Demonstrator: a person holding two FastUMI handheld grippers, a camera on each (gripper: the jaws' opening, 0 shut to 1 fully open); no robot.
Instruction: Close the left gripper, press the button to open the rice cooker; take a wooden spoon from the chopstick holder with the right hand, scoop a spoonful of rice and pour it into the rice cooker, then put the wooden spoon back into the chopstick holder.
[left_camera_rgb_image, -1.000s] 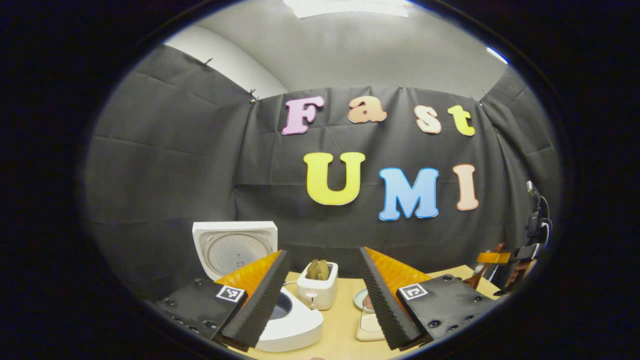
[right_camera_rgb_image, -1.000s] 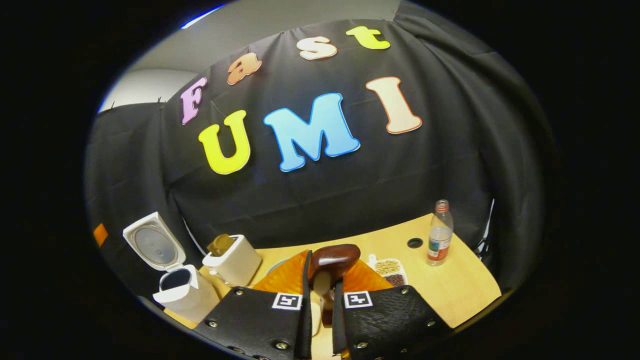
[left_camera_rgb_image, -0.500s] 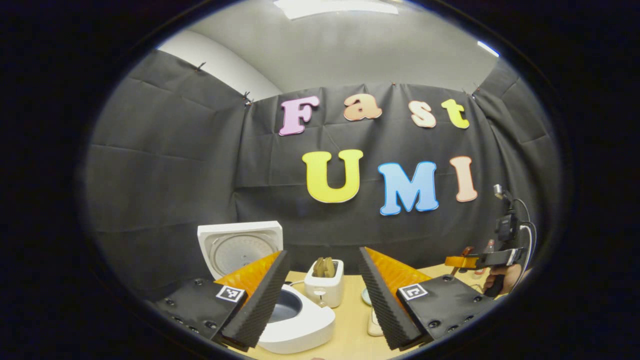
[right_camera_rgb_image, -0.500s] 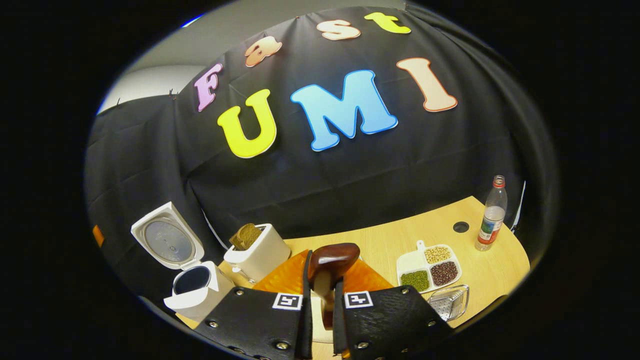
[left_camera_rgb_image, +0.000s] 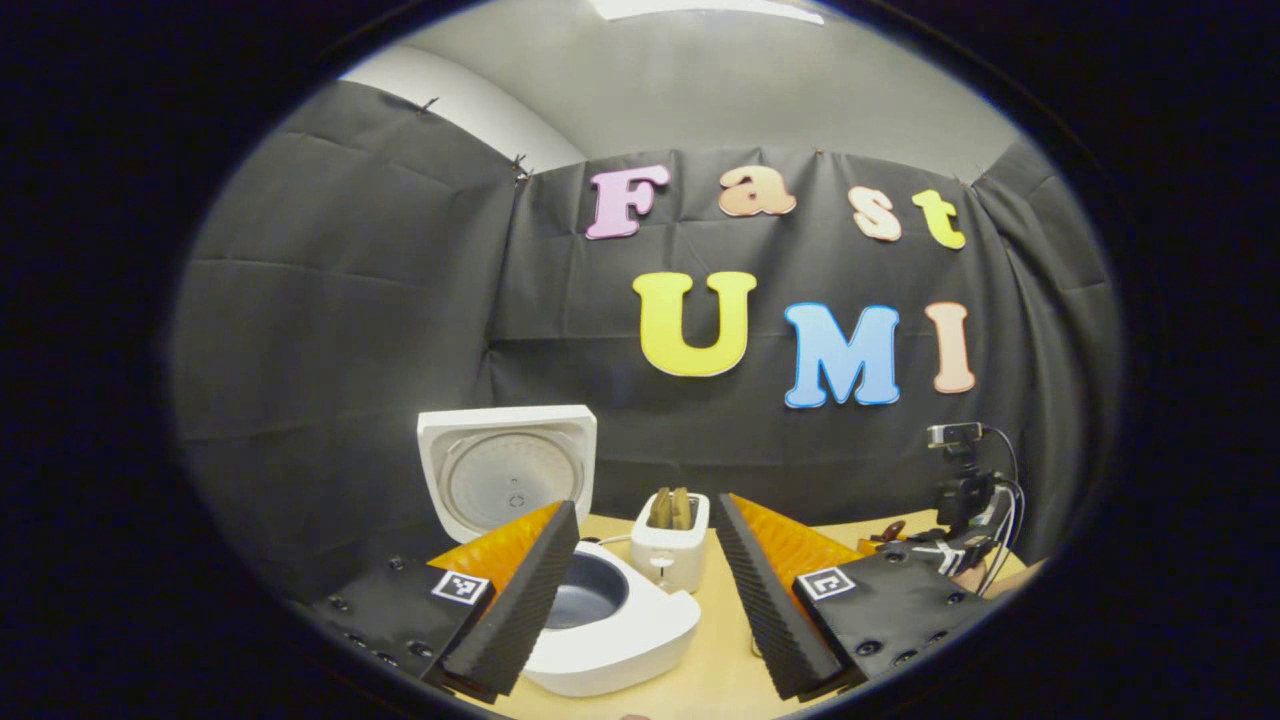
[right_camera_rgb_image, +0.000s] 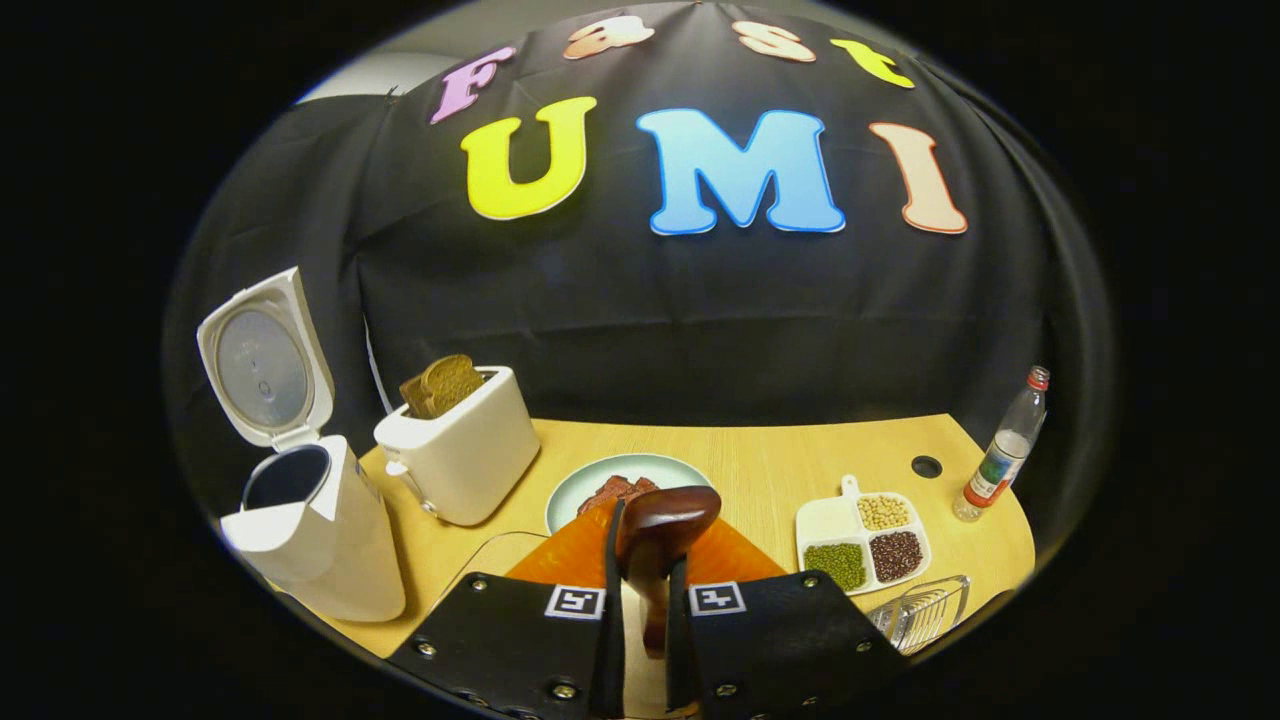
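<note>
The white rice cooker (left_camera_rgb_image: 620, 625) stands open with its lid (left_camera_rgb_image: 508, 478) upright, just beyond my left gripper (left_camera_rgb_image: 645, 515), which is open and holds nothing. In the right gripper view the cooker (right_camera_rgb_image: 305, 535) is at the far left, lid (right_camera_rgb_image: 262, 360) raised. My right gripper (right_camera_rgb_image: 652, 545) is shut on the handle of a dark wooden spoon (right_camera_rgb_image: 668, 510), whose bowl sticks up past the fingertips. A white divided tray (right_camera_rgb_image: 828, 520) of grains and beans lies to the front right. A wire holder (right_camera_rgb_image: 920, 612) sits at the table's near right edge.
A white toaster (right_camera_rgb_image: 465, 450) with bread stands beside the cooker. A pale plate (right_camera_rgb_image: 590, 482) with reddish food lies behind the spoon. A plastic bottle (right_camera_rgb_image: 1005, 450) stands at the far right near a cable hole (right_camera_rgb_image: 926, 466). The other gripper (left_camera_rgb_image: 950, 548) shows at the right.
My right gripper has levelled and tipped downward with the spoon, bringing the plate, tray and cooker closer. The left gripper view has drifted so the open cooker looms larger.
</note>
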